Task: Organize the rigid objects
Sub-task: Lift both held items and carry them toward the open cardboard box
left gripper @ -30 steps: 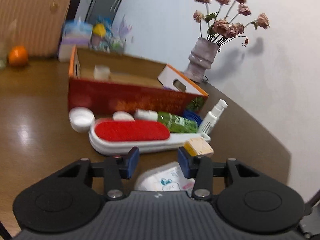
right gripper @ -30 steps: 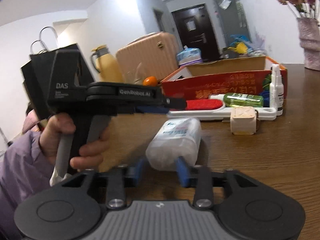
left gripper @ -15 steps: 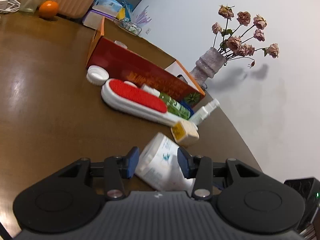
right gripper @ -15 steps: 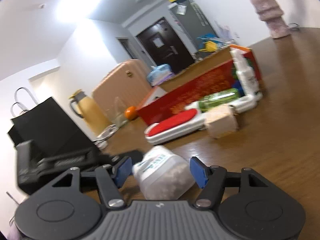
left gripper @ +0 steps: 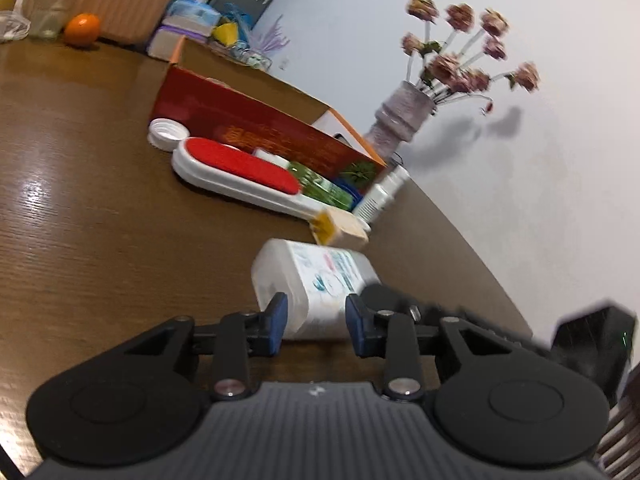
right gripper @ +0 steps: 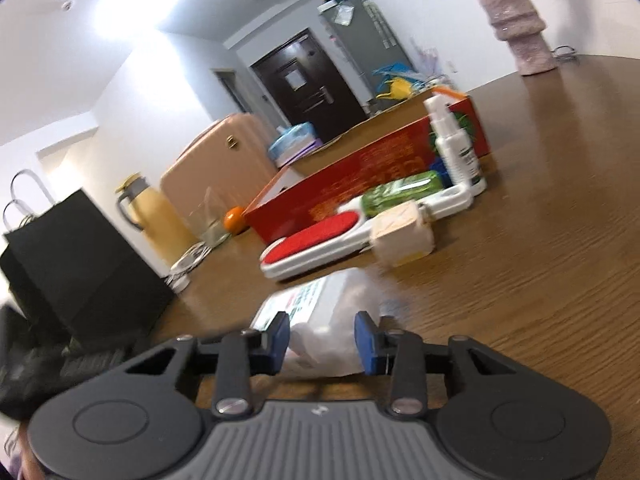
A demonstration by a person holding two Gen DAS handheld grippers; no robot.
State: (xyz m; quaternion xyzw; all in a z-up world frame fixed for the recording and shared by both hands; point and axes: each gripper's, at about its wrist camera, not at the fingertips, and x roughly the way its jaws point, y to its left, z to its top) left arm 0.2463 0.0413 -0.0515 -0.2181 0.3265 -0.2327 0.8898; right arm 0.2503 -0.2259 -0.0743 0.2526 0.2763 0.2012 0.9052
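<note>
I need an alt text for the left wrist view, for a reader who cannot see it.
The left gripper has just closed its jaws on a white plastic bottle lying on a brown table. Behind it lie a red-and-white lint brush and a red cardboard box, beside a vase of dried roses.

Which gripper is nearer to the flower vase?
Right. The right gripper, its jaws just closing on the white bottle, sits toward the vase; the left gripper grips its other side, farther off.
</note>
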